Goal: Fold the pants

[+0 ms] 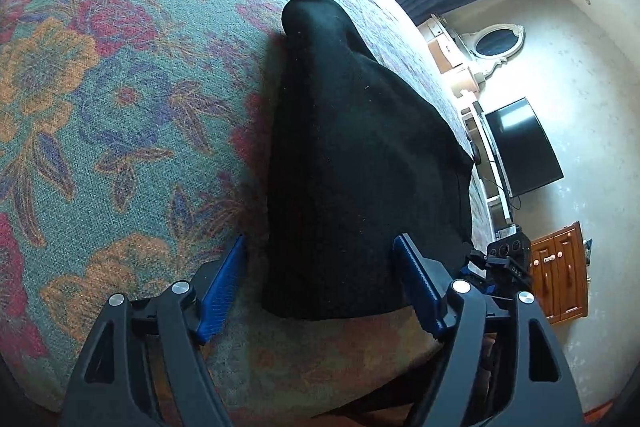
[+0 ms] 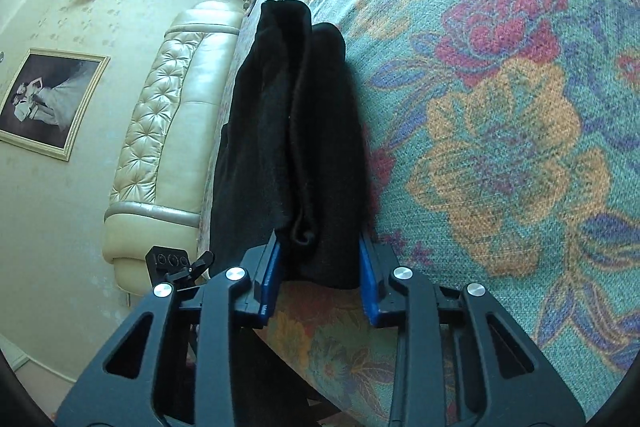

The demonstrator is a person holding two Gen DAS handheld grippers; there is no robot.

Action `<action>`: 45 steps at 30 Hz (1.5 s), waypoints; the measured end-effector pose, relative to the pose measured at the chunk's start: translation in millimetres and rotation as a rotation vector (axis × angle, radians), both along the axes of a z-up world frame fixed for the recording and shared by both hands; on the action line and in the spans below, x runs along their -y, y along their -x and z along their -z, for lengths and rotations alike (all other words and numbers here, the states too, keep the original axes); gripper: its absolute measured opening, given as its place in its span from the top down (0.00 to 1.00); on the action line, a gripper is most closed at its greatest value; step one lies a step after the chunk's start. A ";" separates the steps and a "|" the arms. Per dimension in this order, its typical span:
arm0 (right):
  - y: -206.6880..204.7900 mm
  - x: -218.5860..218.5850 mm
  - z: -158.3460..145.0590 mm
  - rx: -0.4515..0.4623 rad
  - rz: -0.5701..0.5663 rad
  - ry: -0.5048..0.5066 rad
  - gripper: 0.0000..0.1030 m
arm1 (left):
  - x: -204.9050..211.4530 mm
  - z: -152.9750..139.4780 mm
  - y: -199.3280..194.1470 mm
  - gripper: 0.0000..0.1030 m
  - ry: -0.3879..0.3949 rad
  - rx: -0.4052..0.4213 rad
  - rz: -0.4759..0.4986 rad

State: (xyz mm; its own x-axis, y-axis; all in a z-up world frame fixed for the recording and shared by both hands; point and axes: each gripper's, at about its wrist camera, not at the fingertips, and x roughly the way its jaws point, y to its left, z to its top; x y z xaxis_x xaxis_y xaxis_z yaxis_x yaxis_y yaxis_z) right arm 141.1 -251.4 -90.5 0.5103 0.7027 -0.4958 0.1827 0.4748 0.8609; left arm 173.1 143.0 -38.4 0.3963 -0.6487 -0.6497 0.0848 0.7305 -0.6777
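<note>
I'm lining both spread, unloaded grippers, left gripper [image 1: 320, 283] and right gripper [image 2: 320, 275], on the black knitted pants [image 2: 296, 147], stretching lengthwise straight ahead of the jaws on the floral bed [image 2: 500, 147].

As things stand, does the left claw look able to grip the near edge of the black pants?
Probably yes: the left claw is open, its fingers straddle the pants' near edge, and nothing lies between them.

My left gripper [image 1: 320, 283] sits low with its blue-padded fingers [image 1: 224, 287] spread wide, nothing pinched between them. My right gripper [image 2: 320, 279] is also parted, its fingers [image 2: 269, 281] set at a narrower gap than the left pair. Both point forward and slightly downward, black linkages and silver pivot bolts in view.
</note>
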 end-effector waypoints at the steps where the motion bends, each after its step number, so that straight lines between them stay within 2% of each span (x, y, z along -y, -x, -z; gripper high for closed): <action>1: 0.6 -0.4 0.5 0.003 0.003 0.002 0.70 | 1.2 0.7 -0.2 0.32 -0.014 0.005 -0.002; 4: 3.4 2.4 4.5 0.009 0.000 0.001 0.70 | 4.0 1.6 1.5 0.37 -0.045 0.020 0.002; 10: 10.5 6.5 2.2 0.018 0.000 0.023 0.72 | 5.7 0.6 5.0 0.58 -0.049 0.042 0.027; 14: 16.8 2.7 -3.4 0.022 0.015 0.048 0.73 | 6.9 -2.4 4.2 0.61 -0.051 0.055 0.028; 18: 17.1 7.4 5.7 0.033 0.000 -0.004 0.71 | -0.1 8.3 0.8 0.60 0.001 0.052 0.022; 19: 16.0 8.3 4.3 0.035 -0.013 -0.008 0.68 | -0.9 8.4 0.3 0.59 0.005 0.057 0.026; 21: 13.9 13.5 2.5 0.023 -0.014 -0.035 0.58 | -5.4 9.8 -0.8 0.57 0.016 0.059 0.026; 23: 9.0 20.6 -3.0 0.035 -0.007 -0.055 0.38 | -4.0 11.5 -0.7 0.55 0.034 0.053 0.018; 26: -8.1 34.1 -13.2 0.057 0.039 -0.023 0.24 | -9.6 12.2 -0.5 0.54 0.039 0.054 0.019; 30: -50.0 46.7 -15.5 0.064 0.072 0.003 0.23 | -12.7 5.8 -2.8 0.50 0.027 0.042 0.010; 33: -80.2 50.7 -11.6 0.055 0.090 0.023 0.23 | -18.0 -12.3 -2.1 0.43 -0.059 0.109 -0.008; 35: -97.0 49.9 -7.6 0.053 0.098 -0.003 0.22 | -26.9 -24.1 -8.4 0.31 -0.052 0.148 -0.020; 37: -109.1 50.1 -2.9 0.046 0.110 -0.030 0.23 | -35.0 -31.3 -21.2 0.30 -0.036 0.158 -0.044; 38: -113.1 50.3 -1.2 0.040 0.123 -0.034 0.23 | -36.6 -32.4 -30.0 0.30 -0.031 0.153 -0.046; 39: -116.0 51.0 0.1 0.035 0.132 -0.032 0.34 | -37.4 -31.4 -38.1 0.28 -0.023 0.144 -0.043; 40: -119.6 49.9 2.0 0.028 0.124 -0.034 0.56 | -36.5 -30.9 -49.9 0.21 -0.012 0.129 -0.044; 41: -122.4 49.2 6.1 -0.001 0.120 -0.020 0.68 | -30.8 -30.1 -56.4 0.20 -0.002 0.115 -0.053; 42: -123.9 48.7 9.9 -0.025 0.119 -0.005 0.70 | -30.0 -26.1 -60.5 0.19 0.010 0.102 -0.061; 45: -121.6 56.7 20.4 -0.020 0.116 -0.040 0.76 | -19.9 -16.8 -68.5 0.17 0.025 0.071 -0.086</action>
State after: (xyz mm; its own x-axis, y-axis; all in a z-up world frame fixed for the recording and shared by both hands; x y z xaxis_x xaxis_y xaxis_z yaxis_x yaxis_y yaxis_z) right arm 262.7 -308.1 -111.0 0.5798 0.6590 -0.4791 0.2517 0.4144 0.8746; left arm 241.6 162.9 -21.6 0.4960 -0.6258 -0.6020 0.0708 0.7201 -0.6903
